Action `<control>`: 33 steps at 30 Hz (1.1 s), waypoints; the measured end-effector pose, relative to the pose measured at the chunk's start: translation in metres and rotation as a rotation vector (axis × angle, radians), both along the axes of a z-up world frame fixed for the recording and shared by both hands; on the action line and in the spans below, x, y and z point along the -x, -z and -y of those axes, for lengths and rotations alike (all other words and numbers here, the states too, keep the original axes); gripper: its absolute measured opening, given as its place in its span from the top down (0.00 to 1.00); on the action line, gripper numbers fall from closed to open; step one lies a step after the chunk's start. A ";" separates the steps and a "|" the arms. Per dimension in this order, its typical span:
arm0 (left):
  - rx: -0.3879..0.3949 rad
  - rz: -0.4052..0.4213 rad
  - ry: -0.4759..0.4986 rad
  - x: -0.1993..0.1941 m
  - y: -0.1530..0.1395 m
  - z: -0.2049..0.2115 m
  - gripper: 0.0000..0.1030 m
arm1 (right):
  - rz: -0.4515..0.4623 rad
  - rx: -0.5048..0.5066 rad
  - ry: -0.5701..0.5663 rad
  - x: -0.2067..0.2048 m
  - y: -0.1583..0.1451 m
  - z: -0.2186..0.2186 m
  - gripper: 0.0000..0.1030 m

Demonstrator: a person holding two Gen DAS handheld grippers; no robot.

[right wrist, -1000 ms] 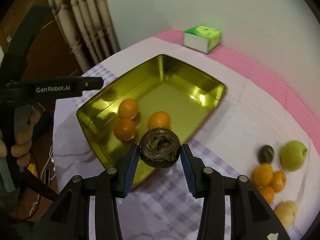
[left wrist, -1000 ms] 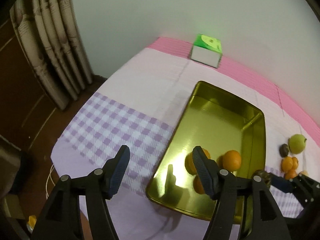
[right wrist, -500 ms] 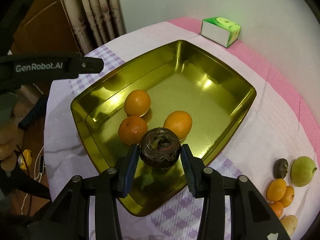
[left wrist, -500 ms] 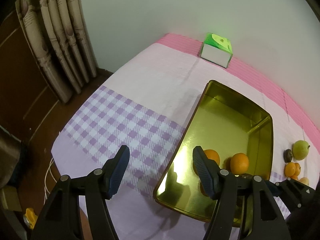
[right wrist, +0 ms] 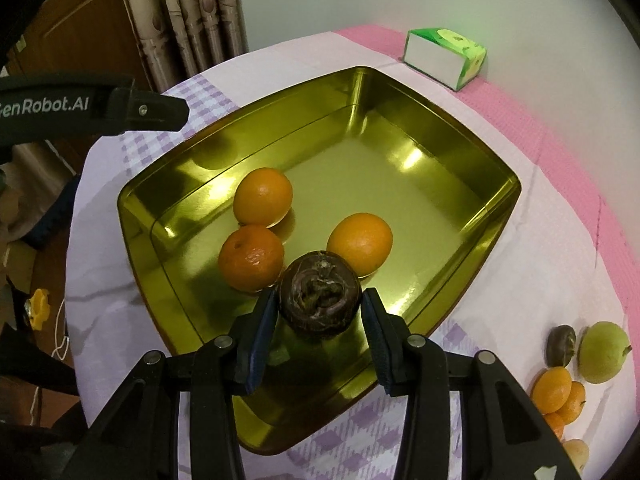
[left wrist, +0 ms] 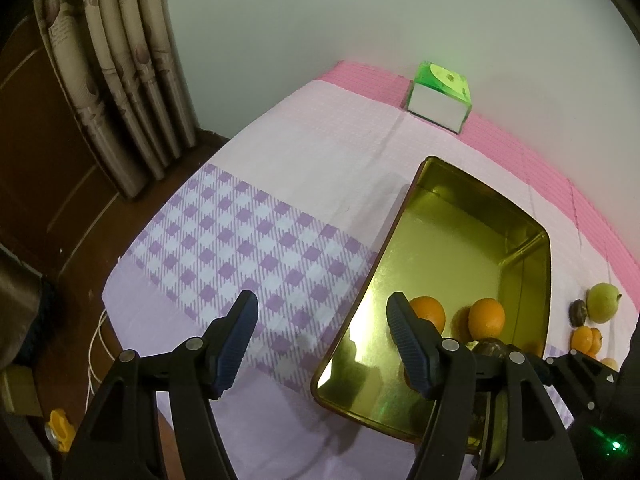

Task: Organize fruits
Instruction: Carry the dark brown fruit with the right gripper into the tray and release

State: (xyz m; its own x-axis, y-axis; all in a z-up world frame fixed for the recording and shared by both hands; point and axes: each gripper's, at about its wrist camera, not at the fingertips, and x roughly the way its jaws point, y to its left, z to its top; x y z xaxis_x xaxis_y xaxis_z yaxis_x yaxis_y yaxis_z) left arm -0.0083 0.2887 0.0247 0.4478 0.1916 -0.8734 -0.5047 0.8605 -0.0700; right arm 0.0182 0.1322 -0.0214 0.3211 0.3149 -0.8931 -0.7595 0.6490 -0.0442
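Observation:
My right gripper [right wrist: 320,309] is shut on a dark brown round fruit [right wrist: 319,296] and holds it just above the gold tray [right wrist: 380,176], near its front wall. Three oranges [right wrist: 263,197] [right wrist: 251,258] [right wrist: 360,242] lie in the tray, the nearer two close beside the held fruit. My left gripper [left wrist: 322,312] is open with nothing between its fingers. It hangs over the purple checked cloth [left wrist: 240,240] at the left edge of the tray [left wrist: 452,248]. In the left wrist view two oranges [left wrist: 486,318] show, and the third is hidden behind a finger.
A green and white box [right wrist: 446,58] stands at the back by the wall. Right of the tray lie a green fruit [right wrist: 604,352], a dark fruit [right wrist: 560,344], several small oranges [right wrist: 554,390] and a pale fruit [right wrist: 576,452]. A curtain [left wrist: 120,80] hangs past the table's left edge.
My right gripper has carried the dark fruit from over the tray's front rim inward and down, close to the oranges. The left gripper has stayed open in about the same place.

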 end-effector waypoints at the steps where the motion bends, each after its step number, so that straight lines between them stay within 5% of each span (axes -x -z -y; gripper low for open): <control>1: 0.003 -0.002 -0.001 0.000 0.000 0.000 0.34 | 0.000 0.000 0.001 0.000 0.000 0.000 0.61; 21: -0.012 0.003 0.029 -0.003 0.002 0.008 0.34 | -0.003 -0.104 0.051 0.000 -0.027 0.021 0.60; 33: -0.041 0.013 0.076 -0.004 -0.001 0.021 0.34 | 0.038 -0.161 0.243 -0.009 -0.054 0.112 0.58</control>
